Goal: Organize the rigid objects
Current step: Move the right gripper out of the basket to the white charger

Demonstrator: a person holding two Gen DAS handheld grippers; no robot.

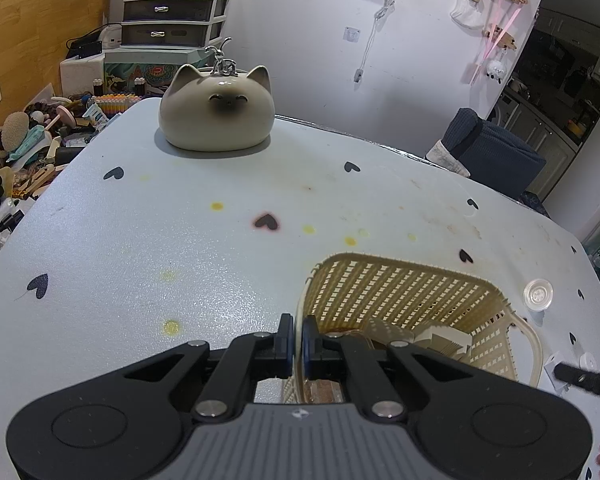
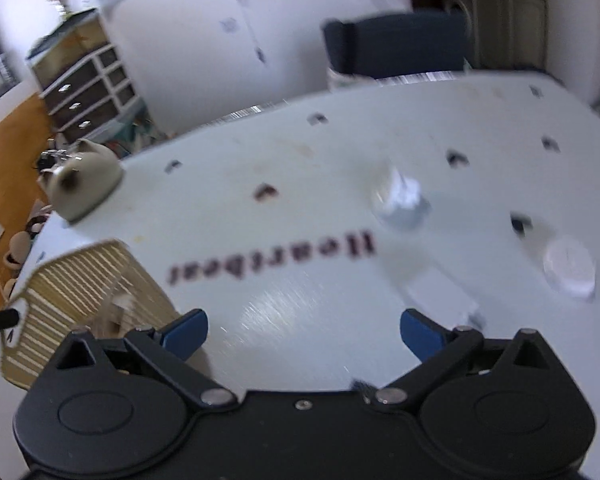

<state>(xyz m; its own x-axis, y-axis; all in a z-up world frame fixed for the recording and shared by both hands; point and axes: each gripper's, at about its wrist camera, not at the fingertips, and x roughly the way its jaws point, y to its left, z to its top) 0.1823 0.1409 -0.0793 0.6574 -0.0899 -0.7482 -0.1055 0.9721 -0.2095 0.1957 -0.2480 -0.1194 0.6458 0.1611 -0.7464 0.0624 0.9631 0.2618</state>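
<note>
On the counter (image 1: 140,220), one woven basket (image 1: 400,300) is seen at the near right of the left wrist view, with a few items already inside it; their number cannot be told. The left gripper (image 1: 296,344) is pressed together on the basket's near rim, so the basket is judged to be steadied for loading. The right gripper (image 2: 303,330) is spread wide with nothing between its fingers, pointed over the bare counter; its view is blurred.

Three loose items are counted in the right wrist view: one clear round piece (image 2: 400,200), one white disc (image 2: 568,268), one flat white piece (image 2: 440,292) just ahead of the right fingertip. One ceramic cat (image 1: 216,112) is seen at the far edge, well apart from the basket. One drawer unit (image 1: 176,4) and one dark chair (image 1: 488,152) are noted beyond the counter.

The step in hand is judged to be a reach for a loose item. A good grasp is best made with the gripper centred over the nearest white piece, fingers kept spread until both sides are straddled, the approach slowed so the flat piece is not pushed away. The rim pinch should be kept firm so the basket is not tipped.
</note>
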